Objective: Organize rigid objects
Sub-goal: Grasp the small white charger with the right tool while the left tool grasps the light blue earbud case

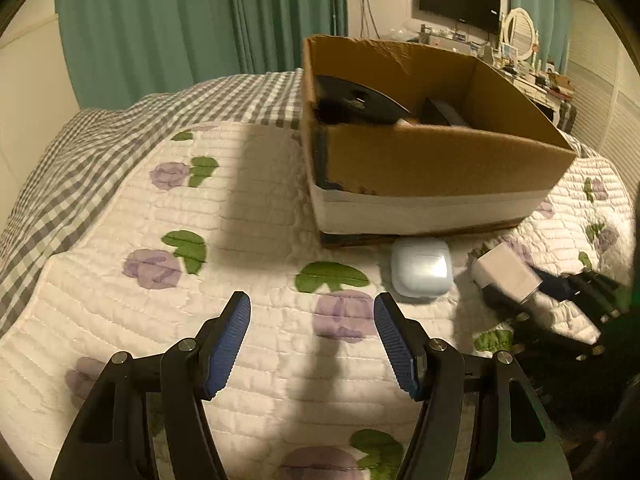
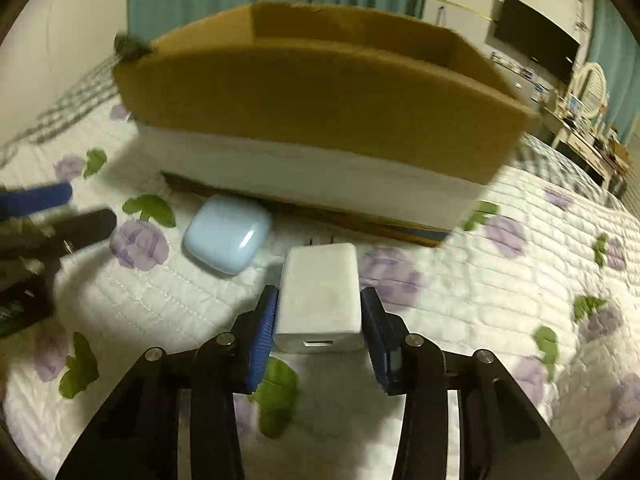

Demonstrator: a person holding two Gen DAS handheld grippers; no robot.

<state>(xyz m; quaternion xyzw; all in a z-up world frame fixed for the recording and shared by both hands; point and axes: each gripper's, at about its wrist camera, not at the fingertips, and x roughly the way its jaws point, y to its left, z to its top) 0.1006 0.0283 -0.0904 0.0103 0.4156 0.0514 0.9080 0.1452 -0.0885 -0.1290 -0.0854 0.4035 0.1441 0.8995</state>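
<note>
My right gripper (image 2: 320,304) is shut on a white charger block (image 2: 320,296), its prongs pointing at the cardboard box (image 2: 320,108); the charger (image 1: 506,274) and right gripper (image 1: 560,292) also show in the left wrist view. A pale blue earbud case (image 2: 228,234) lies on the quilt against the box front, left of the charger; it shows in the left wrist view (image 1: 420,268) too. My left gripper (image 1: 312,312) is open and empty above the quilt, short and left of the case. The open box (image 1: 440,160) holds dark objects (image 1: 360,100).
A white floral quilt (image 1: 160,208) covers the bed, with a grey checked sheet (image 1: 80,152) behind. Green curtains (image 1: 180,20), a wall television (image 1: 460,0) and a cluttered dresser (image 1: 532,76) stand beyond. The left gripper (image 2: 48,216) shows at left in the right wrist view.
</note>
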